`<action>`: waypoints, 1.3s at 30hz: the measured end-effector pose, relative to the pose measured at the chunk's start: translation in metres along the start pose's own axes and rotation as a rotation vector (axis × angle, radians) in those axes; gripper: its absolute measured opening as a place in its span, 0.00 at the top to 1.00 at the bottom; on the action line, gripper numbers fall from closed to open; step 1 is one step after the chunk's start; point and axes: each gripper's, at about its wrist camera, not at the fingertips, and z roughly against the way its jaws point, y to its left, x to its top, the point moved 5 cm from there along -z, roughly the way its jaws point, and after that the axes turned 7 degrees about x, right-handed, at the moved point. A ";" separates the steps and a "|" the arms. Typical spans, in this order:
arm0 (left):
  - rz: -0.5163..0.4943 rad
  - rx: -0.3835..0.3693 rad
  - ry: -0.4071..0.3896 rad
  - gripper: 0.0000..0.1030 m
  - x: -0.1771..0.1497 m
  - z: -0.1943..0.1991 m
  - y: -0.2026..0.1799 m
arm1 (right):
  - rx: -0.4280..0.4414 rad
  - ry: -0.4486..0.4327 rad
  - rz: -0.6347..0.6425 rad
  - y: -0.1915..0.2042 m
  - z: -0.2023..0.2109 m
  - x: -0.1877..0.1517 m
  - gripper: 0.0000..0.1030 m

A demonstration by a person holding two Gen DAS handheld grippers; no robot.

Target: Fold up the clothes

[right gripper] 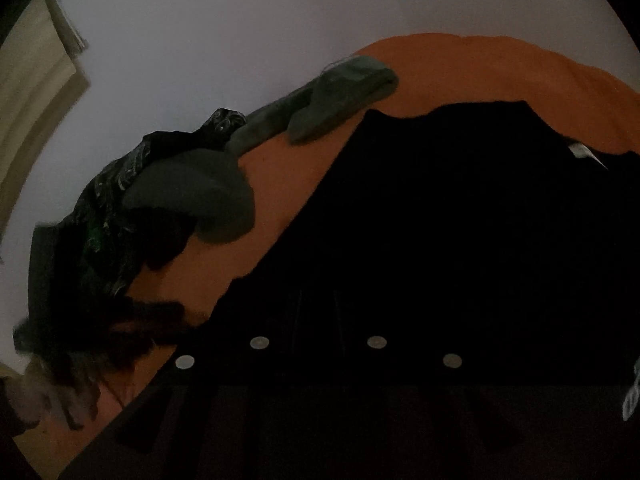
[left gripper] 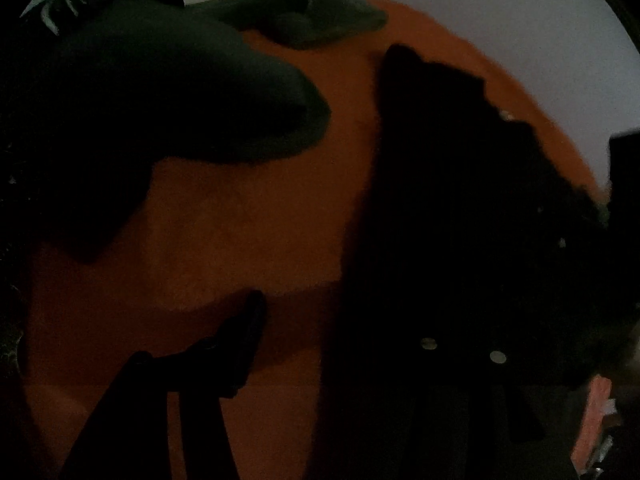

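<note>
A black garment (right gripper: 460, 220) lies spread over the orange bed sheet (right gripper: 480, 64), its left edge running straight and taut. In the right wrist view my right gripper (right gripper: 318, 312) is almost lost against this black cloth; its jaws stand close together and look shut on the fabric. In the left wrist view the same black garment (left gripper: 460, 200) covers the right-hand finger of my left gripper (left gripper: 328, 308). The other finger (left gripper: 244, 332) stands bare over the orange sheet (left gripper: 240, 220), with a gap showing between it and the cloth. The left gripper is open.
A grey-green garment (right gripper: 200, 196) with a long sleeve (right gripper: 344, 84) lies at the sheet's far left. Beside it sits a dark patterned garment (right gripper: 108, 216). In the left wrist view the grey-green garment (left gripper: 180, 92) fills the upper left. A pale wall (right gripper: 200, 40) stands behind.
</note>
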 end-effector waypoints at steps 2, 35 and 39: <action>0.029 0.010 -0.021 0.46 0.004 0.003 -0.003 | 0.014 0.044 -0.003 0.003 -0.010 -0.002 0.87; 0.050 -0.093 0.041 0.46 0.007 -0.008 -0.021 | -0.075 0.057 0.130 0.020 0.004 -0.039 0.87; 0.049 -0.096 0.029 0.46 0.002 -0.004 -0.015 | -0.168 0.088 0.119 -0.013 0.015 -0.037 0.87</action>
